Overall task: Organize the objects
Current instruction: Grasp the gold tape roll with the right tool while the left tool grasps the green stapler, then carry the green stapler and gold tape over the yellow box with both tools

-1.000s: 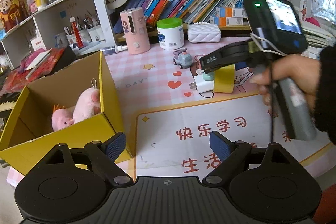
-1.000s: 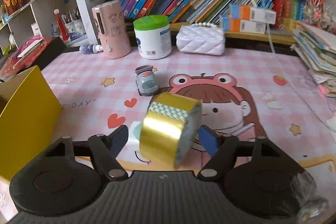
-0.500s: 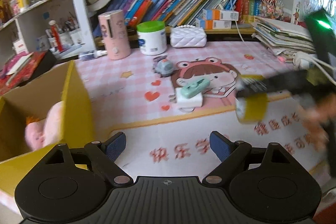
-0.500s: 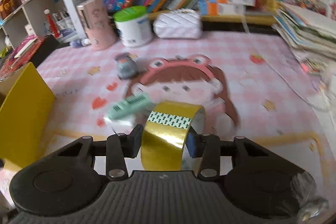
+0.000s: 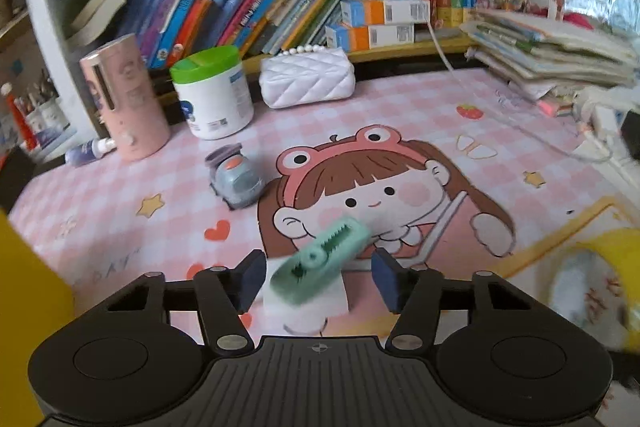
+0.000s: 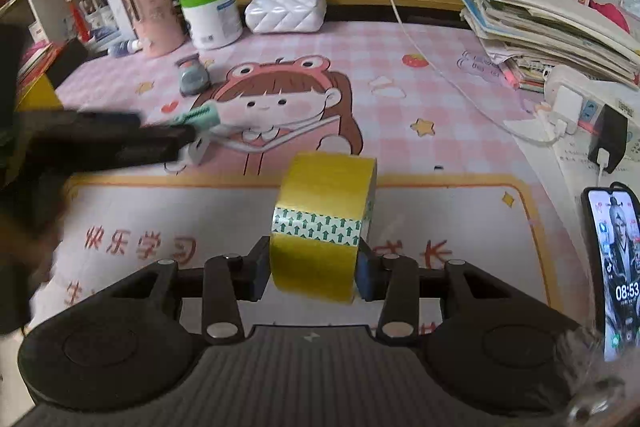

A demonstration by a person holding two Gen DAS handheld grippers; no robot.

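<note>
The right gripper [image 6: 314, 273] clamps the tape [image 6: 322, 223] above the mat [image 6: 460, 131]. The left gripper [image 5: 318, 277] is closing round the green clip [image 5: 320, 263], not yet pinching. The toy car [image 5: 236, 179] waits; the yellow box [image 5: 24, 307] looks like the destination.

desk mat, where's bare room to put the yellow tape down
Free: the white panel with red characters in front of the yellow tape, and pink checks around the strawberry. Crowded: back row by the tub, and the charger corner.
</note>
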